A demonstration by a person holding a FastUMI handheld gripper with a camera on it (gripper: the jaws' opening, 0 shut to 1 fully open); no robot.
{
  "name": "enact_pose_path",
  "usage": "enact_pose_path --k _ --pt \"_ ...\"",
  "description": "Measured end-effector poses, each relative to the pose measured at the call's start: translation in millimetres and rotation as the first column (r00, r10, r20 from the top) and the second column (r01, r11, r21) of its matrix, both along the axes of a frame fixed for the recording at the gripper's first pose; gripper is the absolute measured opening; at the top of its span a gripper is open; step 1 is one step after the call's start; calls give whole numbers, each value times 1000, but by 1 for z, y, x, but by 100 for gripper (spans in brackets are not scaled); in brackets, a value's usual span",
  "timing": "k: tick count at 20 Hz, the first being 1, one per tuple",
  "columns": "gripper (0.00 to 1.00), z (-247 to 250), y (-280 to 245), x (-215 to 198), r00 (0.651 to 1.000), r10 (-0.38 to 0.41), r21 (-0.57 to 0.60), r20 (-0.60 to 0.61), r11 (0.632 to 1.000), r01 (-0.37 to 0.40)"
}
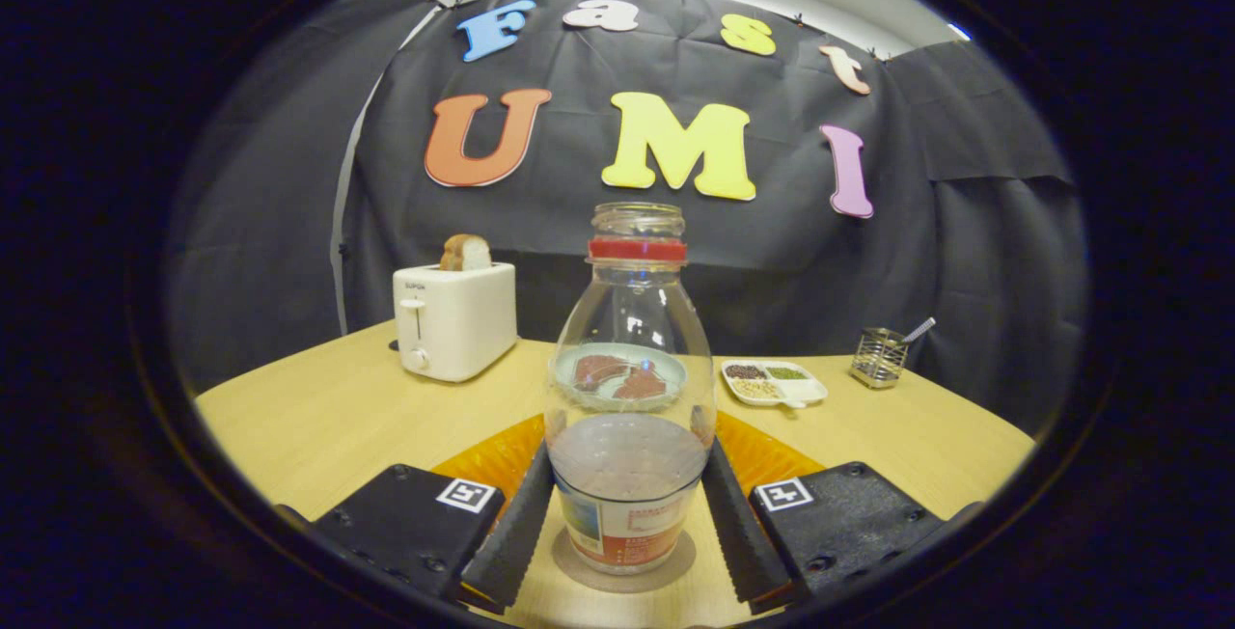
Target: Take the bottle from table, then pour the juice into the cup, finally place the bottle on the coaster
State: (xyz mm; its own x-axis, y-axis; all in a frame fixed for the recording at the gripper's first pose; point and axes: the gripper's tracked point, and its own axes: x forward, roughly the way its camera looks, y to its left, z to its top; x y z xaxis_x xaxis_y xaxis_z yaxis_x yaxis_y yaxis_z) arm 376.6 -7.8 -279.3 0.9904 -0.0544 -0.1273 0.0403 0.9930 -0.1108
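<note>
A clear plastic bottle (629, 397) with a red neck ring, no cap and a label around its base stands upright between my fingers. It rests on a round grey coaster (675, 566) on the wooden table (318, 426). My gripper (628, 460) is shut on the bottle: the left finger (516, 523) and the right finger (738, 523) both press against its lower sides. The lower half of the bottle looks cloudy. I cannot tell how much liquid is in it.
Something orange and ribbed (762, 455) lies low just behind the bottle. Beyond it sits a teal plate (569, 380) with brown pieces, seen partly through the bottle. A white toaster (453, 320) with bread stands beyond the left finger. A divided snack tray (772, 383) and a metal mesh holder (878, 356) stand beyond the right one.
</note>
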Motion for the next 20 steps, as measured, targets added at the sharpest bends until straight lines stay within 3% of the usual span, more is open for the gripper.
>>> enact_pose_path --k 2,5,12,20 --pt "85 2 0 0 1000 11 58 18 998 -12" --pt "100 4 -7 -7 1000 -7 91 11 996 6" --pt "100 44 -9 -39 998 -7 90 63 996 2" --pt "100 83 -10 -111 998 -11 -1 69 1000 11"
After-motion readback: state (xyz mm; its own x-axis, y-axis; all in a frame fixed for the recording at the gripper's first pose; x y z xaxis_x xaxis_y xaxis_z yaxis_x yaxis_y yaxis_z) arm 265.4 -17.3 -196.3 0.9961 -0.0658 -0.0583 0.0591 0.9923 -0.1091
